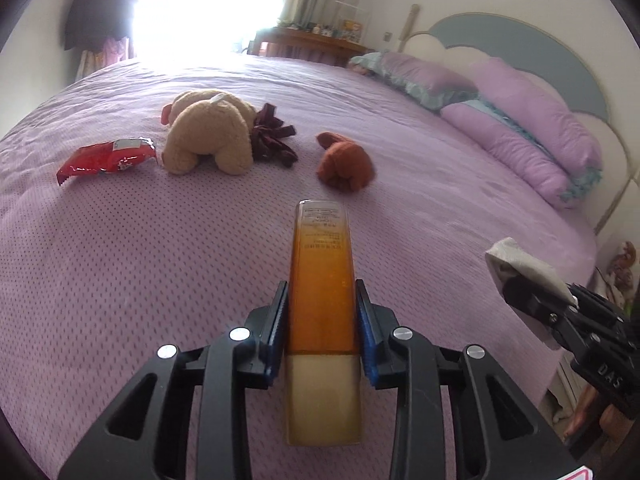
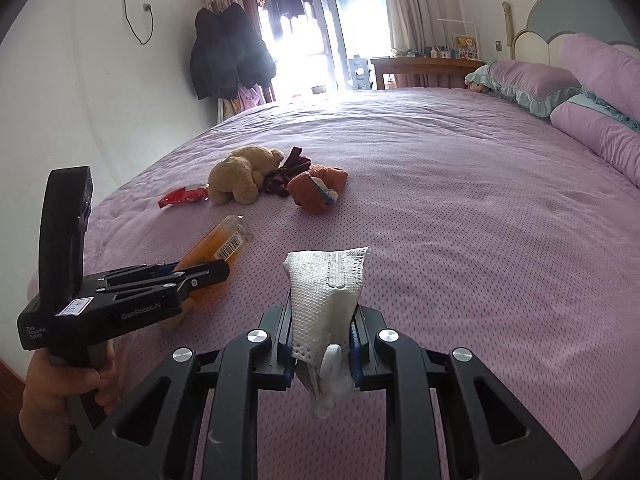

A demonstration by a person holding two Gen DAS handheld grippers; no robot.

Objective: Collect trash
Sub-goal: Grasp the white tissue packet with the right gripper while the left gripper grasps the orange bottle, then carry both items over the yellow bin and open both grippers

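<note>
My left gripper [image 1: 322, 312] is shut on an orange bottle [image 1: 322, 280] with a pale cap end, held above the purple bed [image 1: 120, 260]. The bottle also shows in the right wrist view [image 2: 218, 246], sticking out of the left gripper [image 2: 208, 272]. My right gripper [image 2: 322, 332] is shut on a crumpled white face mask [image 2: 326, 292]; the mask shows at the right edge of the left wrist view [image 1: 520, 262]. A red snack wrapper [image 1: 106, 158] lies on the bed to the left of a tan teddy bear [image 1: 210, 132]; it also shows in the right wrist view [image 2: 182, 196].
A dark red fabric piece [image 1: 274, 136] lies beside the bear, and a rust-brown bundled cloth [image 1: 346, 164] lies to its right. Purple pillows [image 1: 520, 120] lean on the headboard at right. A wooden desk [image 2: 424, 68] and hanging dark coats [image 2: 228, 52] stand beyond the bed.
</note>
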